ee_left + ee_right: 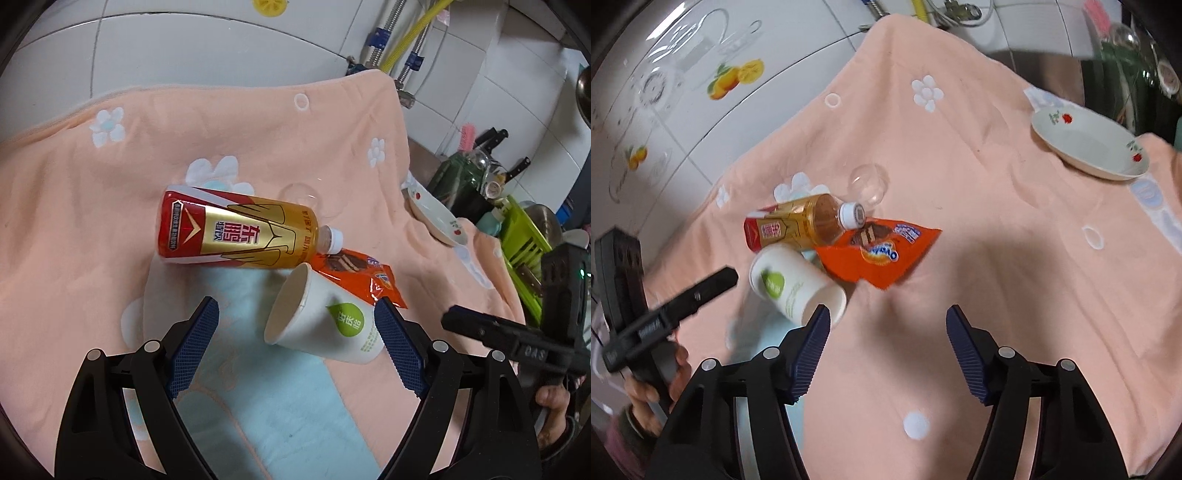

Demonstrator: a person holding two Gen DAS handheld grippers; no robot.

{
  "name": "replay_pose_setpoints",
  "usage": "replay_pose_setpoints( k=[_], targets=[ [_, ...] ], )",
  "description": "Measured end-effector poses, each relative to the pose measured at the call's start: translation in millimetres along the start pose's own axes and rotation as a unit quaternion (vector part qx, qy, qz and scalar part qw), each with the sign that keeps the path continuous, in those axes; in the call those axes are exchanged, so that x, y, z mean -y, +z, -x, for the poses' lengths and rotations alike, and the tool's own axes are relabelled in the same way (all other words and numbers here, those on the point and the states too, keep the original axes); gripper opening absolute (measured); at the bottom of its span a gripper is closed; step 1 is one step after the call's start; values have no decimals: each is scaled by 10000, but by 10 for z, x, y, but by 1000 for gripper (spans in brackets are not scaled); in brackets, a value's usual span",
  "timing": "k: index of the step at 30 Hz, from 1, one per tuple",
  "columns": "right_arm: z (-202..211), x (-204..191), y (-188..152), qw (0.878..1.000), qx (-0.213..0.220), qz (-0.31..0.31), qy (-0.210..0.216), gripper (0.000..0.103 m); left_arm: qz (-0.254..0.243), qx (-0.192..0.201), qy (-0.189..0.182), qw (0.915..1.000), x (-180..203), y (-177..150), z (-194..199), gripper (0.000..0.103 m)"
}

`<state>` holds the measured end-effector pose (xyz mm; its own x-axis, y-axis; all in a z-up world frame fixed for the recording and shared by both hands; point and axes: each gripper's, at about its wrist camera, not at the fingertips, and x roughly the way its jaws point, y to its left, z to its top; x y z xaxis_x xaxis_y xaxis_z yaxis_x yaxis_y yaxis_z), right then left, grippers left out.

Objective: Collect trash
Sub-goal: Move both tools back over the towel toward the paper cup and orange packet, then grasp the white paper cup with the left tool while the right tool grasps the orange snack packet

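A white paper cup (325, 321) with a green logo lies on its side on the peach towel (92, 229). A red-and-gold drink bottle (236, 232) lies just behind it, with an orange snack wrapper (364, 275) beside its cap. My left gripper (295, 317) is open, its right pad against the cup's side, the cup partly between the fingers. In the right wrist view the cup (794, 284), the bottle (801, 225) and the wrapper (882, 254) lie ahead and left of my open, empty right gripper (886, 321).
A white plate (1089, 147) with red flowers sits at the towel's far right. A clear glass bowl (868, 182) stands behind the bottle. A green dish rack (524, 251), knives and pots stand right of the towel. A tiled wall (184, 55) is behind.
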<state>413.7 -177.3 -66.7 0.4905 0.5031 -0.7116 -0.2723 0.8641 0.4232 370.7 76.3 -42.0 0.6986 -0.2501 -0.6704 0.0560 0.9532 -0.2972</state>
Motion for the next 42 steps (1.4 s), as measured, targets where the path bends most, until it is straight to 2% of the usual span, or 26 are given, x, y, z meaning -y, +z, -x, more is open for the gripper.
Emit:
replay_pose_setpoints(
  k=[5,9,11,20,22,28,31,32,33,42],
  targets=[
    [-165,95,114,9982,-135,-492,323,58,25,-109,-154,9998,-20,43,-114,81],
    [-359,265,195,9919,-280,-1102,569,53,-82,-163,-178,9997,-6,81,-193,77],
    [-438,324,225,9892,-329,-1270,659,50,-111,-233,-324,9991,0,109,-244,74],
    [-776,435,319,9739,-468,-1933,1098,44,-181,-439,-613,9970,-29,112,-416,67],
    [-845,472,313,9673,-490,-2146,1258,43,-182,-440,-649,9968,-34,111,-441,67],
    [-927,552,320,9531,-460,-2494,1650,33,-187,-505,-881,9947,-45,100,-519,64],
    [-917,567,314,9531,-420,-2486,1673,28,-207,-485,-1023,9933,-30,87,-522,55],
    [-912,571,312,9533,-400,-2478,1678,24,-217,-486,-1061,9929,-21,84,-523,50],
    [-900,574,309,9539,-367,-2470,1664,16,-231,-490,-1121,9922,-10,83,-516,47],
    [-698,557,266,9670,-149,-2100,1435,10,-381,-427,-1282,9901,100,18,-408,24]
  ],
)
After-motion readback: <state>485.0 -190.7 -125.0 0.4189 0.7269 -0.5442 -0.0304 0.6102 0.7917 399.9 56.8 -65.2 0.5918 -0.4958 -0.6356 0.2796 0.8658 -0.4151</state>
